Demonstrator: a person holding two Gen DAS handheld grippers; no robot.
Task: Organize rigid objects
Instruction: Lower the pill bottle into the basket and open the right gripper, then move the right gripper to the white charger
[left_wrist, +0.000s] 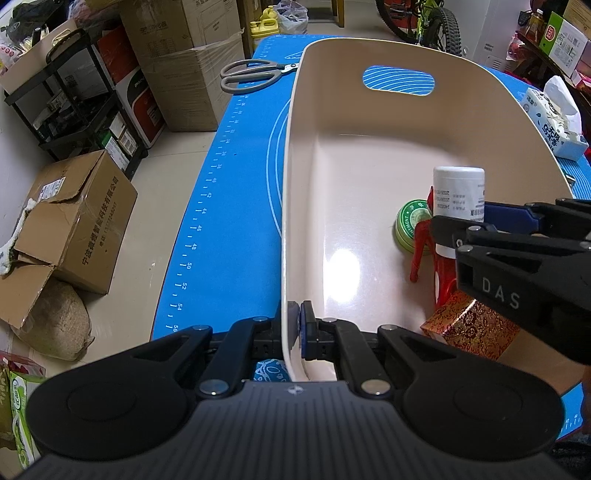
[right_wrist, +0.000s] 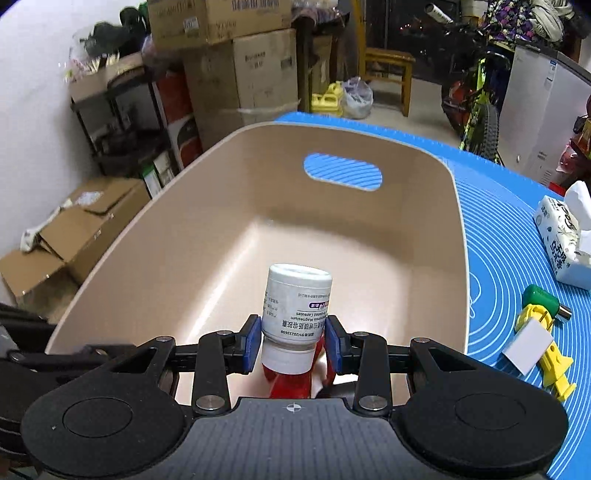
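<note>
The right tongs (right_wrist: 294, 341) pinch a white bottle (right_wrist: 295, 306) over the tub (left_wrist: 295, 206), whose rim the left tongs (left_wrist: 300, 326) clamp. Lower it onto bare floor, clear of the red toy (left_wrist: 424, 251) and green tin (left_wrist: 412, 227), before releasing.

The right gripper (left_wrist: 476, 225) carries the letters "DAS" on its black finger housing, and the white bottle (right_wrist: 295, 310) pinched between its blue pads shows, upside down, "Magnesium", "Capsules" and a code that looks like "H20233698". Left of the left gripper (left_wrist: 298, 325), the blue mat (left_wrist: 229, 206) has a white ruler scale along its edge with numbers such as 40, 42, 44, 46, 48, 50, 52 and 54. Farther left on the floor, a brown cardboard box (left_wrist: 79, 225) has a line of printed Chinese characters on its side.
</note>
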